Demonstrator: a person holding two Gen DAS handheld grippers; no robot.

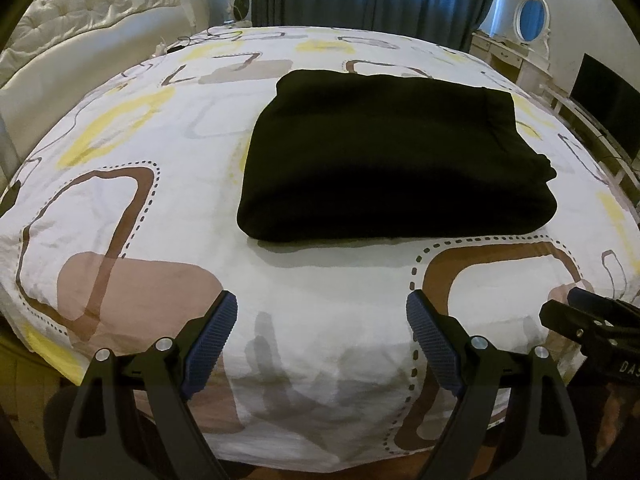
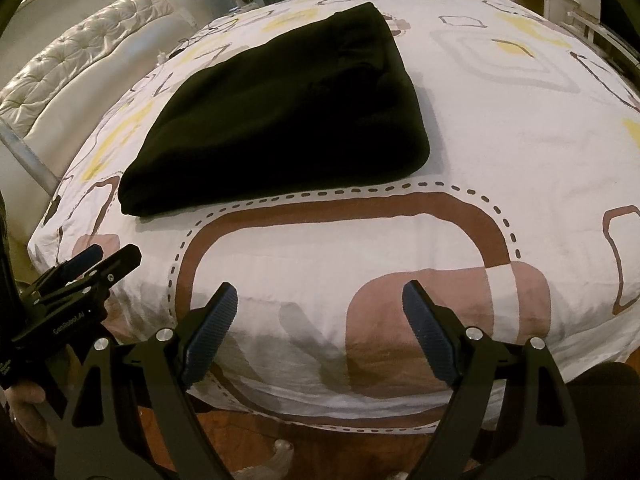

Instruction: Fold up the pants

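My folded black fabric pants (image 1: pixel 396 156) lie ahead of both wide-open, empty grippers on the patterned white bedsheet (image 1: pixel 340 288), long axis crosswise, straight before my left gripper (image 1: pixel 319 338) and forward-left of my right gripper (image 2: pixel 320 334), so left looks nearer.

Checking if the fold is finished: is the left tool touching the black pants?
Apart. The left wrist view shows the left tool open, with bare bedsheet between its fingertips and the folded pants.

The right gripper (image 1: pixel 576 312) is getting cut off at the frame's right edge, and the pants' (image 1: pixel 396 160) inner layers are hiding.
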